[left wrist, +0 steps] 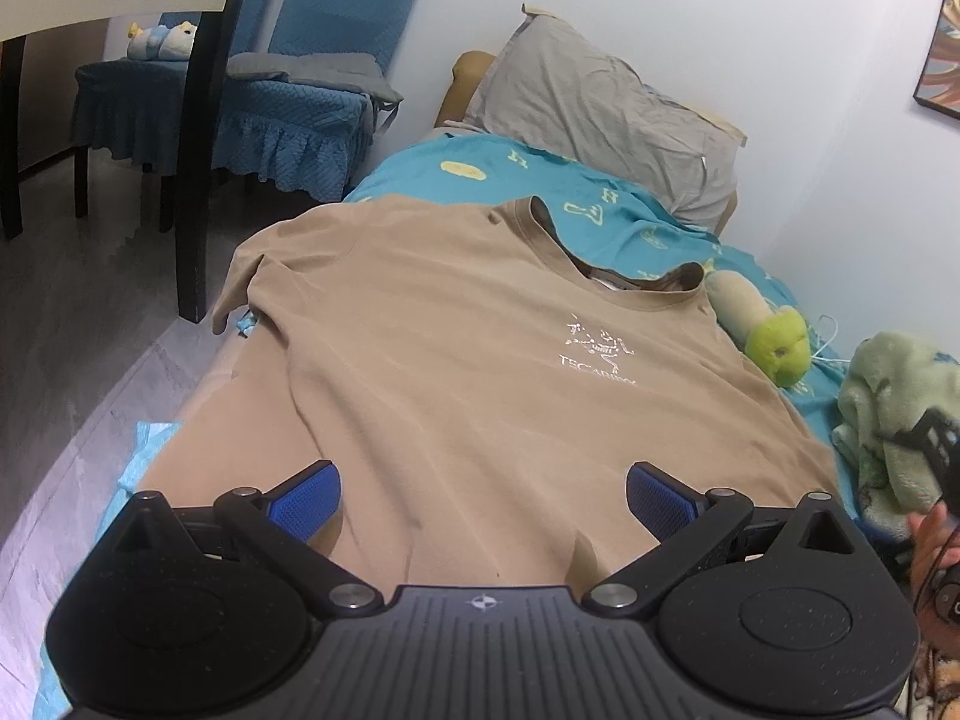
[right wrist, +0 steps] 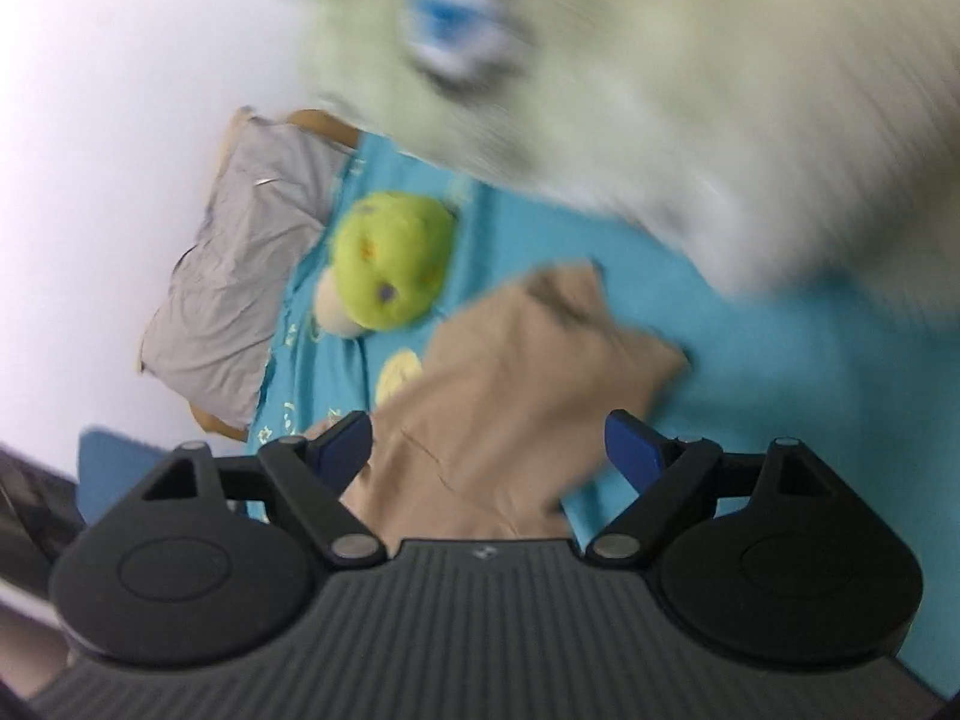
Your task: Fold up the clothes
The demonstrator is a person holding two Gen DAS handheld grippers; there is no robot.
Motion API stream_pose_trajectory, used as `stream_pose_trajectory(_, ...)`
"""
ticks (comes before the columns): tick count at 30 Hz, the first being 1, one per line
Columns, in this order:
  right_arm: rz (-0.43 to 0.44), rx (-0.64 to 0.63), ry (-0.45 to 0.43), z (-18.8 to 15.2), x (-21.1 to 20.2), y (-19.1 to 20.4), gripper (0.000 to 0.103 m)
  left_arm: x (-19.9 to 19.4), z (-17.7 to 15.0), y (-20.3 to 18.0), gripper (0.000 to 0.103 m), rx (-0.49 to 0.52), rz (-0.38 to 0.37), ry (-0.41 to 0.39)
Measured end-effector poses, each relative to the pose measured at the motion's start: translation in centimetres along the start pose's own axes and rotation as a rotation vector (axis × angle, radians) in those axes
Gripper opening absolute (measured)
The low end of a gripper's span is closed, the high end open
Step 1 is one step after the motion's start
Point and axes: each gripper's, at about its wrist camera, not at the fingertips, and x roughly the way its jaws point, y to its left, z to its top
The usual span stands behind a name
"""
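A tan T-shirt [left wrist: 468, 372] with a white chest logo lies spread face up on the blue bed sheet [left wrist: 540, 180], collar toward the pillow. My left gripper [left wrist: 483, 495] is open and empty, just above the shirt's lower part. My right gripper [right wrist: 489, 447] is open and empty above the shirt's sleeve [right wrist: 540, 360]; the right wrist view is blurred. The right gripper also shows at the right edge of the left wrist view [left wrist: 936, 450].
A grey pillow [left wrist: 606, 108] lies at the head of the bed by the white wall. A green plush toy [left wrist: 774, 342] and a pale green fleece blanket [left wrist: 894, 414] lie at the shirt's right. Blue-covered chairs [left wrist: 282, 114] and a dark table leg [left wrist: 195, 180] stand left of the bed.
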Motion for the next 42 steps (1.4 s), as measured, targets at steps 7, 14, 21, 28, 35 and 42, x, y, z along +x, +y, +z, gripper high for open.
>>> stream_pose_trajectory(7,0.044,0.033,-0.031,-0.6,2.2,-2.2,0.086,0.5,0.0,0.4,0.102,-0.026,-0.008,0.020)
stream_pose_trajectory(14,0.125,-0.054,-0.116,0.3,4.0,-2.7,0.085,1.4,0.0,1.0,0.102,-0.073,-0.023,0.043)
stream_pose_trajectory(21,0.154,-0.227,-0.102,-0.1,6.5,-0.3,0.086,2.4,-0.2,0.8,0.103,-0.069,-0.028,0.051)
stream_pose_trajectory(28,-0.018,-0.540,-0.142,-1.9,7.9,5.0,0.009,2.6,0.5,1.4,0.102,-0.097,-0.021,0.038)
stream_pose_trajectory(35,-0.062,-0.909,-0.404,-8.3,3.8,13.7,0.008,0.5,2.6,1.5,0.102,-0.056,0.042,-0.036)
stream_pose_trajectory(42,-0.056,-1.319,-0.394,-21.7,5.3,21.0,0.008,-1.7,4.4,4.4,0.102,-0.074,0.112,-0.087)
